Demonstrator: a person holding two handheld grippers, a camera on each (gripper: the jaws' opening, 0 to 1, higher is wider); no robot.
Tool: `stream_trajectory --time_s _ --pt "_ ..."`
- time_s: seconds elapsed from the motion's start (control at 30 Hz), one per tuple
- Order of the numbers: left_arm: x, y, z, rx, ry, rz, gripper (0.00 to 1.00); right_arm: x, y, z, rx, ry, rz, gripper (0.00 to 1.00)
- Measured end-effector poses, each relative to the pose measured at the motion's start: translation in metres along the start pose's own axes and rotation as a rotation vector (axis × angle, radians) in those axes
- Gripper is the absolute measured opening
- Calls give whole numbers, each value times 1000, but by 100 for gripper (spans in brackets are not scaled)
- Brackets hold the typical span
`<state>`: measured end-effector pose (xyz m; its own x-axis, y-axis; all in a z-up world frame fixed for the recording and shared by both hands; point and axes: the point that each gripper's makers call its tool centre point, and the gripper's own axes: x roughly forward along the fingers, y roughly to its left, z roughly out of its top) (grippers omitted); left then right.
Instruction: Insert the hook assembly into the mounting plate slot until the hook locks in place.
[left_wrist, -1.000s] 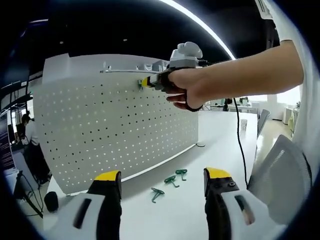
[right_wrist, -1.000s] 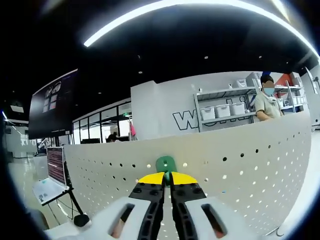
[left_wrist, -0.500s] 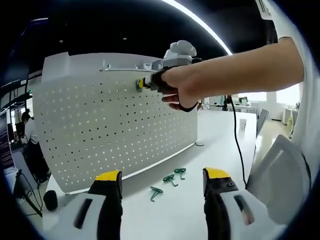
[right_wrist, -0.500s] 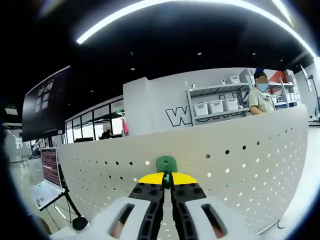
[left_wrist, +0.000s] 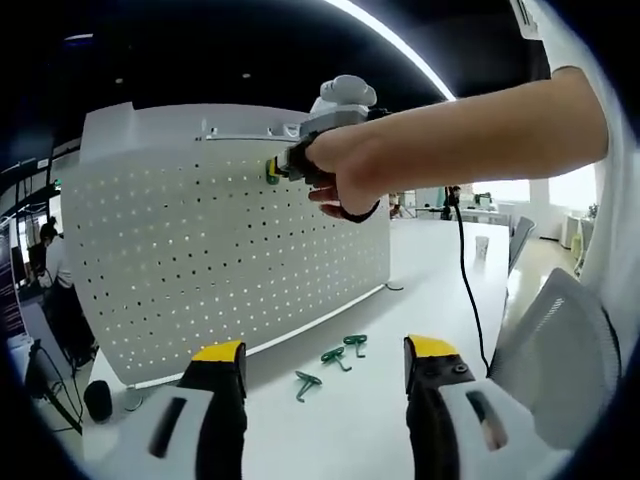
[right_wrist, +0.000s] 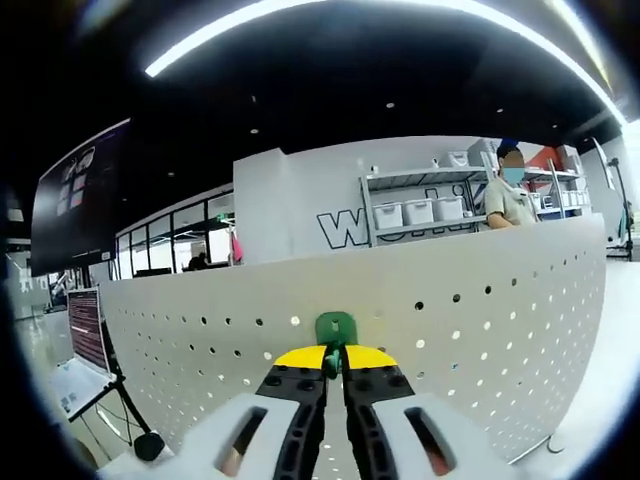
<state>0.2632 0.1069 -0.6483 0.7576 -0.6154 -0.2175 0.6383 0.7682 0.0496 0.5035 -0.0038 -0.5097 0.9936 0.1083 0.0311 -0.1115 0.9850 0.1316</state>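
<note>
The white pegboard (left_wrist: 225, 250) is the biggest thing before me, standing upright on the white table (left_wrist: 340, 420) and dotted all over with rows of small holes; in the right gripper view it spreads wide as a pale perforated wall (right_wrist: 450, 330). Behind its top edge stands a metal shelf rack with white bins (right_wrist: 420, 210), and a person (right_wrist: 505, 190) beside it. My right gripper (right_wrist: 335, 357) has its yellow-tipped jaws pressed together on a green hook (right_wrist: 335, 328), whose rounded head sticks up just above the tips, close against the board near its upper edge. From the left gripper view I see that same gripper (left_wrist: 285, 168) in my hand (left_wrist: 345, 175), up high at the board, the green piece (left_wrist: 271, 172) touching or almost touching the holes; I cannot tell which. My left gripper (left_wrist: 325, 355) is held low with its jaws wide apart, gripping nothing. Between them, on the table near the board's foot, lie three spare green hooks (left_wrist: 328, 362).
</note>
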Motion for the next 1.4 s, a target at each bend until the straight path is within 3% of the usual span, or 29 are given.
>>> stream_trajectory --time_s 0.27,0.7,0.77,0.87,1.03,1.33,1.4 --pt "0 -2 1 1 -8 -6 66 -2 1 0 -4 2 18 5" --pt "0 -2 1 15 -4 -7 66 -10 8 3 -30 -8 97 32" --pt "0 -2 0 11 -3 -8 66 -11 10 2 -70 -13 121 36" --pt "0 -2 1 14 -5 -6 66 -14 5 -1 -46 -3 142 43" --pt "1 0 1 30 -3 6 66 -18 1 -5 -114 2 191 51" --pt "-1 4 2 28 -6 24 66 -19 4 -4 -137 5 231 49" --pt "-2 4 2 27 -8 26 66 -24 8 -4 -164 2 268 49"
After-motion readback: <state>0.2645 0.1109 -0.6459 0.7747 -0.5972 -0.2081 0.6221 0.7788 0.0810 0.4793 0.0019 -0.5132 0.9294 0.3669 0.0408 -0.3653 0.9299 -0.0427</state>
